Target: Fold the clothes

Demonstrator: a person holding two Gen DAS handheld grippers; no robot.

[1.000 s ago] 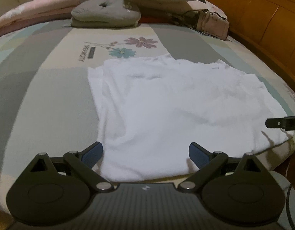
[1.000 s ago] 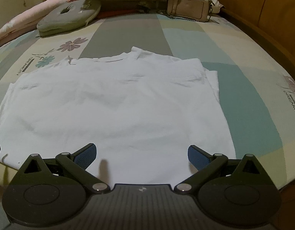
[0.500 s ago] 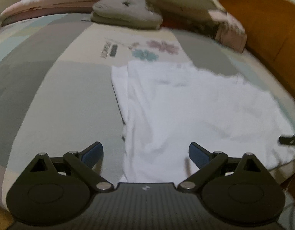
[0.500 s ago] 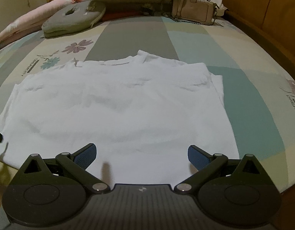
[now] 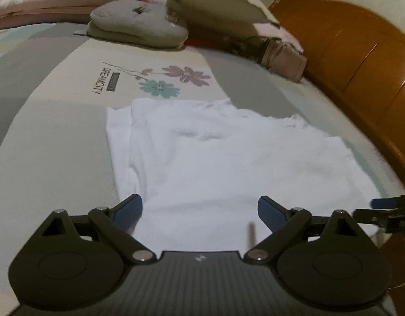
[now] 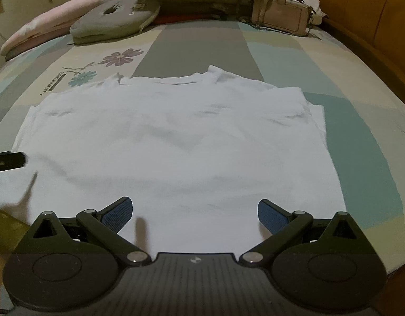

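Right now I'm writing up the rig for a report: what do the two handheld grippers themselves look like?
Both look alike. The left gripper and the right gripper each have a matte black ribbed body with a small pale logo, two round black discs, black link arms with silver pivot pins, and jaws faced with textured blue pads. A thin dark cable shows at the lower left corner of the right wrist view. No hands or sleeves show.

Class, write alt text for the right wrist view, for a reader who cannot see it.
A white T-shirt lies flat on a patterned bed, collar away from the camera. The open right gripper hovers at its near hem; pillows and a handbag sit behind.
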